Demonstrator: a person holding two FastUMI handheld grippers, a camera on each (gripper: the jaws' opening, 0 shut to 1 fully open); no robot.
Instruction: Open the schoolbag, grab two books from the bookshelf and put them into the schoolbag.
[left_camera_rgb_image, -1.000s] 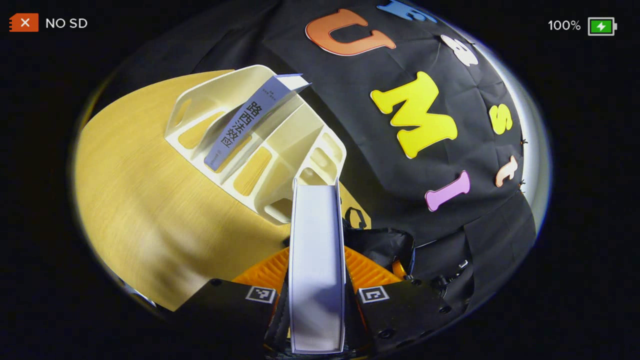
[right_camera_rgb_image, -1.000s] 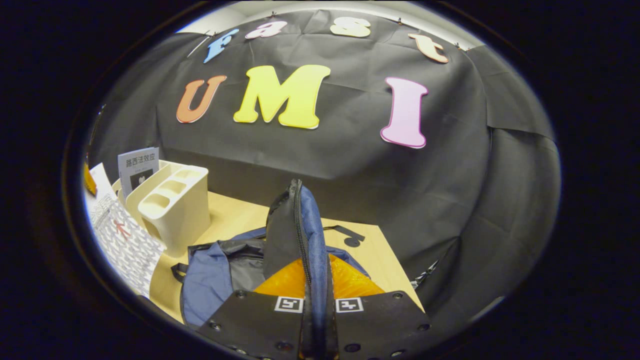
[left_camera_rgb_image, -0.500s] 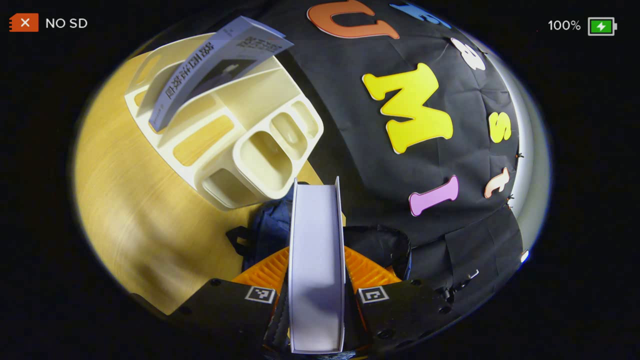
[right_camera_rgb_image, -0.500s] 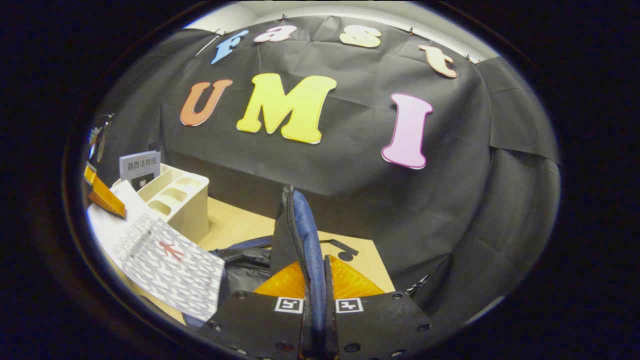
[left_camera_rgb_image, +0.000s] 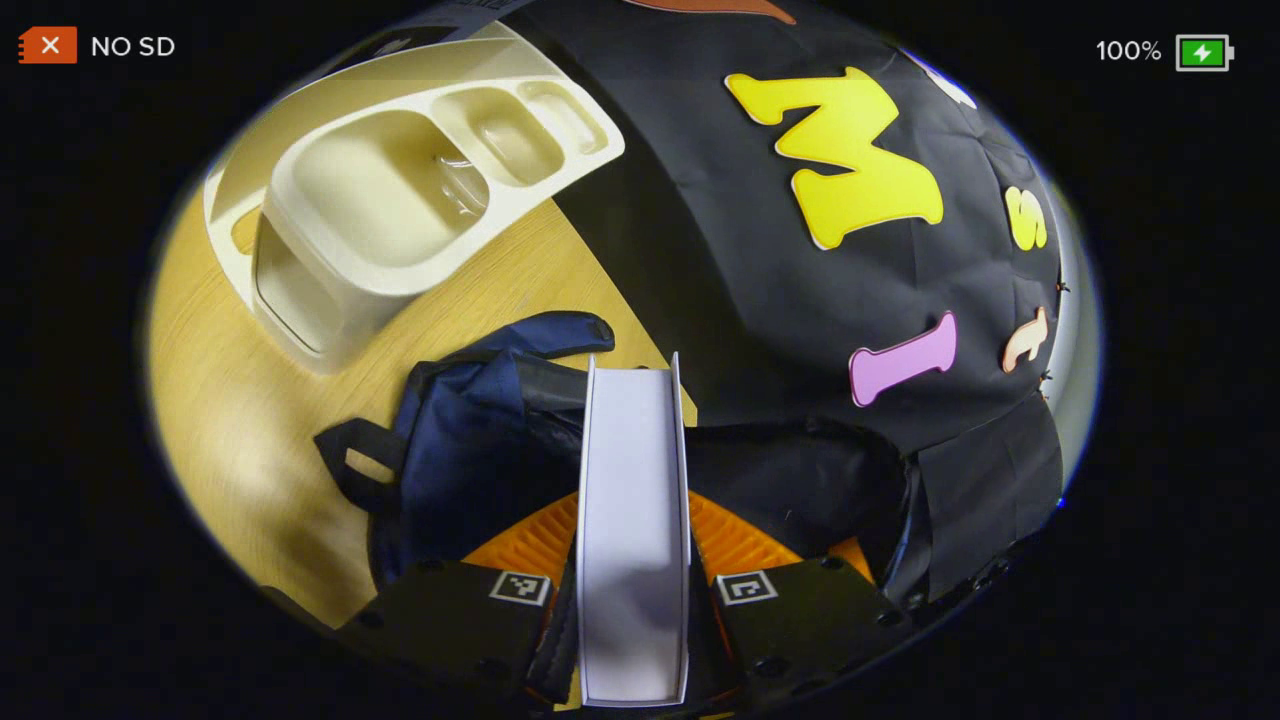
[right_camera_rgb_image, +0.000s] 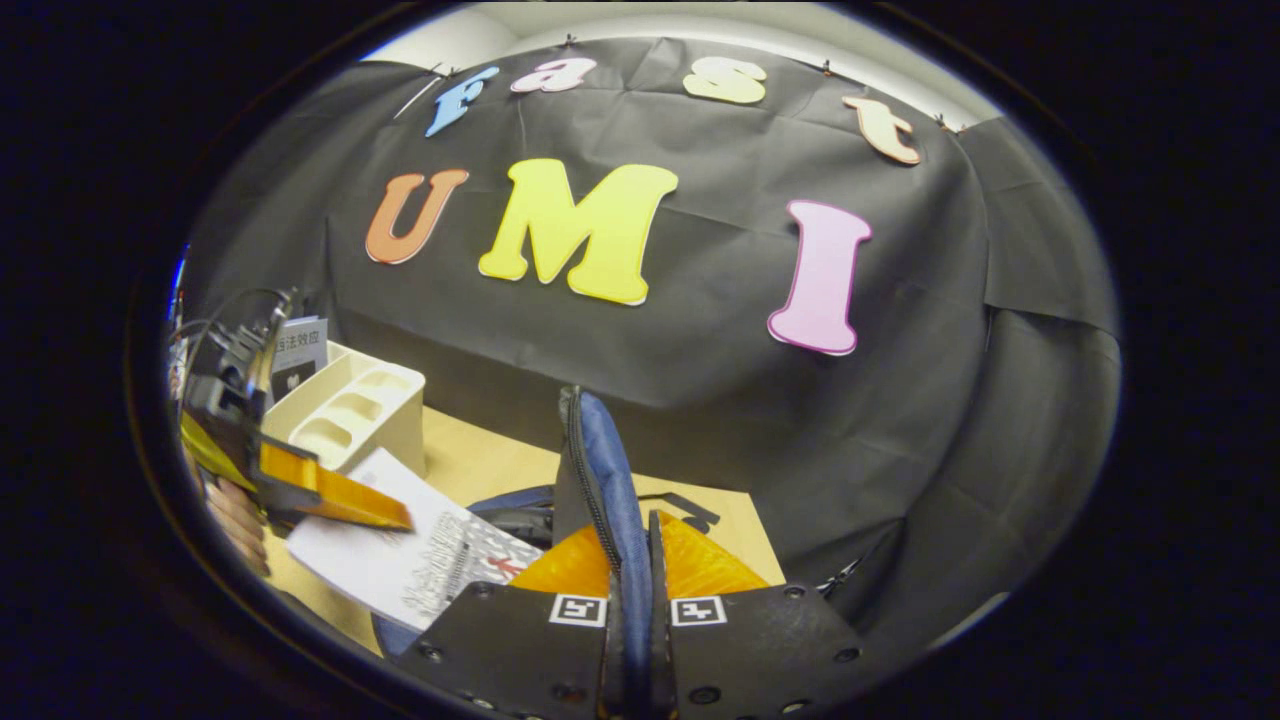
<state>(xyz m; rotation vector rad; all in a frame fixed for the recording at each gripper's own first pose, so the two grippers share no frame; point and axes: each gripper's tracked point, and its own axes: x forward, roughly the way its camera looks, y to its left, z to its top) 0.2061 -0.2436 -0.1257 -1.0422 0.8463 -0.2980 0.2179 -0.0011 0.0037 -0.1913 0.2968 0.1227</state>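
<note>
Left gripper (left_camera_rgb_image: 632, 560) clamps a white book (left_camera_rgb_image: 633, 500) edge-on above the open blue schoolbag (left_camera_rgb_image: 470, 440) on the table (left_camera_rgb_image: 230, 420) near the bookshelf (left_camera_rgb_image: 400, 180); right gripper (right_camera_rgb_image: 634, 620) pinches the bag's flap (right_camera_rgb_image: 600, 470) upright.

Navy schoolbag (left_camera_rgb_image: 470, 440), cream bookshelf (left_camera_rgb_image: 400, 190), white grey-patterned book (right_camera_rgb_image: 400, 560)

Take the schoolbag (left_camera_rgb_image: 470, 440) as your landmark: it lies on the table (left_camera_rgb_image: 230, 420). Behind it, to its left, stands the bookshelf (left_camera_rgb_image: 400, 190), with one book (right_camera_rgb_image: 296, 352) in its back part. Your second book (left_camera_rgb_image: 633, 530) hangs above the schoolbag.
</note>
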